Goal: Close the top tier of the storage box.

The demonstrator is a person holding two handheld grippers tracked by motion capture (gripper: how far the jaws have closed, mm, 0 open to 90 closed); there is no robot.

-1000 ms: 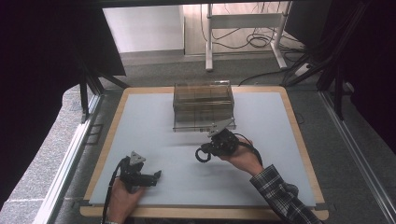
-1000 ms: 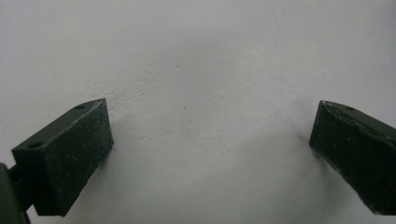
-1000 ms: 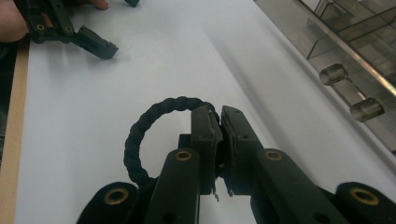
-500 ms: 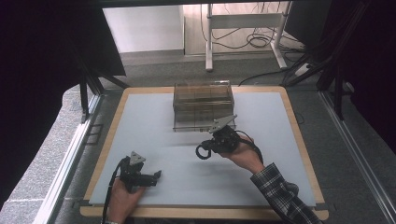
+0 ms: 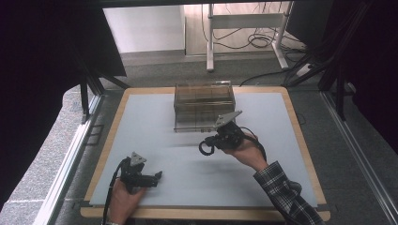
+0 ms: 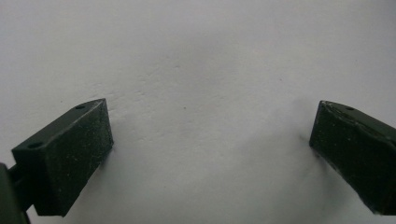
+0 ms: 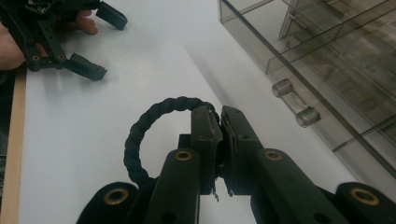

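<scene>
My right gripper (image 7: 218,122) is clenched on a black twisted rope ring (image 7: 140,135): in the right gripper view the two jaws stand nearly together with one side of the ring pinched between them, and the rest of the loop bulges out to the left, over the white table (image 7: 70,154). In the high view the ring (image 5: 205,147) hangs from that gripper (image 5: 217,140) just in front of the clear drawer box (image 5: 204,107), near it but apart. The box has round clear knobs (image 7: 295,101) on its front, seen close in the right gripper view. My left gripper (image 5: 157,176) rests on the table near its front edge, well apart from the ring and the box. Its jaws are spread wide in the left gripper view, with nothing but bare white table (image 6: 201,93) between them. My right sleeve (image 5: 286,194) is plaid.
</scene>
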